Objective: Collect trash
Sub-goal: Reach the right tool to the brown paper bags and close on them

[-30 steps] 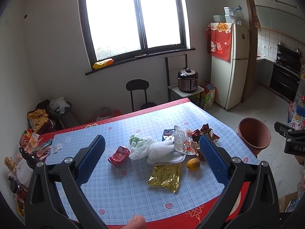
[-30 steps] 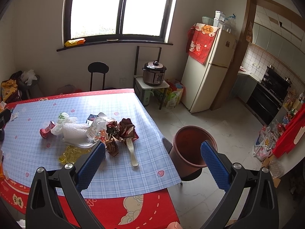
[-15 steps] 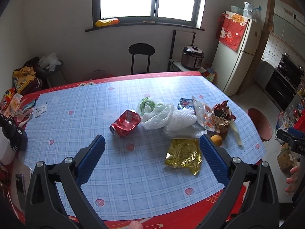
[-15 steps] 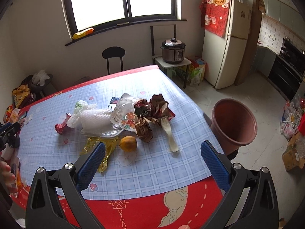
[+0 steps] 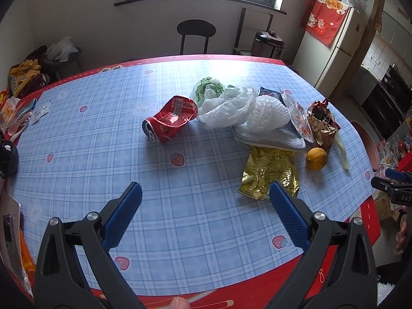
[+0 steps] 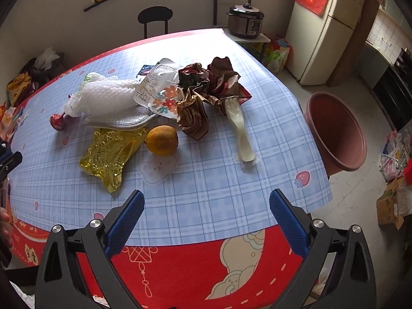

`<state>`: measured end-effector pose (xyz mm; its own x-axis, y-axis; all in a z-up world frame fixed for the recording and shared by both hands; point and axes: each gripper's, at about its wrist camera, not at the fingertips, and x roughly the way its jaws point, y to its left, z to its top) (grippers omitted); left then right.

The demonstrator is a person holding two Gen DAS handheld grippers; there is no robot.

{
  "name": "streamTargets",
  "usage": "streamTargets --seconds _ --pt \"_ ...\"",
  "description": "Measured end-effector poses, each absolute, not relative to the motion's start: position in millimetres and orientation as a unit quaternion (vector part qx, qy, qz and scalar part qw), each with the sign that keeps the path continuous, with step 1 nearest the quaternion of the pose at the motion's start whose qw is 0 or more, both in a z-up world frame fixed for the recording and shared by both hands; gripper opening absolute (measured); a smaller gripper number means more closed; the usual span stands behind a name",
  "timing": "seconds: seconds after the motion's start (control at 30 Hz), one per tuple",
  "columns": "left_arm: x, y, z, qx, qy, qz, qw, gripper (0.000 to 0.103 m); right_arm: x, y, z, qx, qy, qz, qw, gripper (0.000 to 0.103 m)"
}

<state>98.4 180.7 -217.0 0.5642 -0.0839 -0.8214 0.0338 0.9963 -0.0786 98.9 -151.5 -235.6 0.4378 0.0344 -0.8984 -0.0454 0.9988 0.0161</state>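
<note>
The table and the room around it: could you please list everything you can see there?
table: one, blue check cloth, red border
crushed can: one, red, left of the pile
plastic bag: one, white, beside the can
foam net: one, white, on a silver pouch
gold wrapper: one, near edge of the pile
orange: one, right of the gold wrapper
brown wrappers: crumpled heap, far right of the pile
wrapped spoon: one, white
bin: one, brown, on the floor beside the table
fridge: one, cream
left gripper: open, empty
right gripper: open, empty
</note>
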Motion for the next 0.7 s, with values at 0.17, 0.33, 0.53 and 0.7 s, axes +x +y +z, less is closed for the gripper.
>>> streamTargets --seconds 0.17,0.33,0.53,0.7 --pt "96.4 185.4 -214.9 -0.056 0.475 0.018 0.878 0.098 123.8 -139.9 -237.5 -0.034 0.529 0.086 0.844 0.089" --pt "95.7 183.2 -213.2 -0.038 0.476 0.066 0.876 0.097 151.2 -144.4 -238.9 -0.048 0.516 0.118 0.847 0.088" --pt "112.1 173.2 -210.3 -0.019 0.473 0.087 0.876 0.097 173.8 -158.4 -242.7 -0.045 0.510 0.132 0.849 0.083" --pt "127.9 154.0 -211.8 -0.017 0.470 0.066 0.880 0.097 194.1 -172.8 -245.7 -0.027 0.505 0.124 0.854 0.076"
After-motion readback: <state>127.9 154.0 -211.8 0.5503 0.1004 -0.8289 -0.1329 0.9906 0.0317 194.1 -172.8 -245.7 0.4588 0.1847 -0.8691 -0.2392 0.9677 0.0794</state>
